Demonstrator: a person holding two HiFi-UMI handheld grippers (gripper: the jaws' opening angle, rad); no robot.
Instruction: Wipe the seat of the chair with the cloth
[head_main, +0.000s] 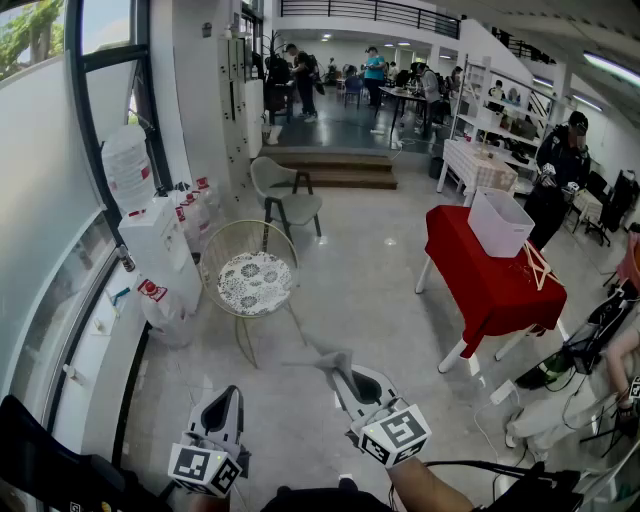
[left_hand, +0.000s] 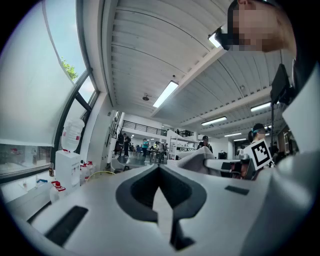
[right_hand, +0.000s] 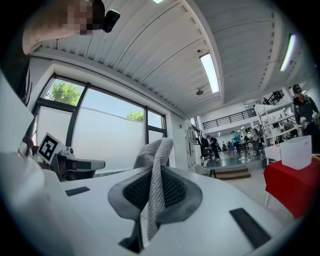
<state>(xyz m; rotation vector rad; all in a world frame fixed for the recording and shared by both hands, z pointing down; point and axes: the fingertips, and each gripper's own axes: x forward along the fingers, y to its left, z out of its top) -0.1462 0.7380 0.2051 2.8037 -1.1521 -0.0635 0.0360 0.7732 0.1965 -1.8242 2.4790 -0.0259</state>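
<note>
The chair (head_main: 254, 282) is a round wire-frame seat with a white patterned cushion, standing on the floor ahead and left of centre. Both grippers are held low at the bottom of the head view, well short of it. My right gripper (head_main: 340, 370) is shut on a grey knitted cloth (head_main: 326, 360), whose free end sticks up past the jaws (right_hand: 156, 150). My left gripper (head_main: 228, 397) is shut with nothing in it (left_hand: 160, 170). In the left gripper view the cloth (left_hand: 196, 160) shows to the right and the chair's rim (left_hand: 102, 174) far off to the left.
A red-covered table (head_main: 495, 285) with a white bin (head_main: 498, 222) stands right of the chair. A grey chair (head_main: 286, 196) is behind it. A water dispenser (head_main: 160, 245) and bottles line the window wall on the left. People stand at the back and right.
</note>
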